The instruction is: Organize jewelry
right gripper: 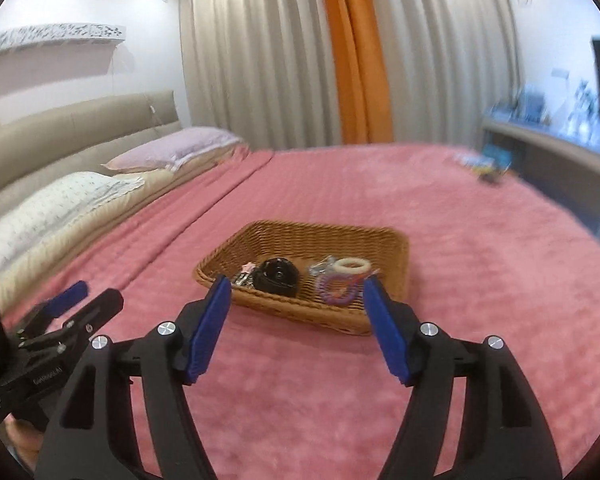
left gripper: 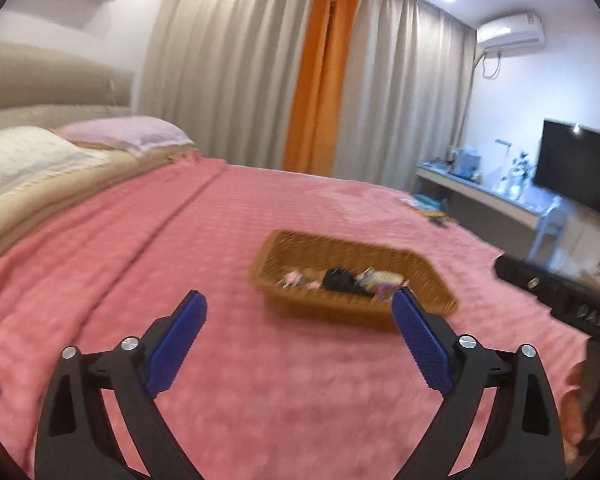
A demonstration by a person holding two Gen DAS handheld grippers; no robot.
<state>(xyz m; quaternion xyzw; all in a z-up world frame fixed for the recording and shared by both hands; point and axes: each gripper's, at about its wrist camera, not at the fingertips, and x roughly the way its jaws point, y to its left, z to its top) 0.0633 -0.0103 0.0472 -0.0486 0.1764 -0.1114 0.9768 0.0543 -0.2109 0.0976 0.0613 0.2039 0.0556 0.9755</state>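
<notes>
Pink blanket (right gripper: 440, 208) covers the whole bed under my two claws, and the woven basket (right gripper: 300, 236) sits on it ahead of both of them. From my right claw (right gripper: 296, 292), whose blue pads stand wide apart with nothing between them, the basket lies at about 12 o'clock, close beyond the fingertips. Inside it, along the near wall, I can see a black round piece (right gripper: 278, 276) in the middle, a small pink and silver clip-like bit (right gripper: 245, 274) touching it at its 9 o'clock, a white ring (right gripper: 354, 267) at its 3 o'clock, and a purple coiled band (right gripper: 336, 290) just in front of the ring. A silvery item lies between the black piece and the ring, too small for me to name. My left claw (left gripper: 298, 300) is also spread wide and holds nothing; in its view the basket (left gripper: 340, 248) sits toward 1 o'clock, blurred, its right pad overlapping the basket's near rim in the picture. The left claw also shows in the right view at 9 o'clock, low over the blanket. Two pillows (right gripper: 172, 152) rest by the headboard at 10 o'clock, grey and orange curtains (right gripper: 356, 60) hang at 12 o'clock, and a worktop (left gripper: 480, 192) with a dark screen (left gripper: 580, 164) stands at 2 o'clock.
</notes>
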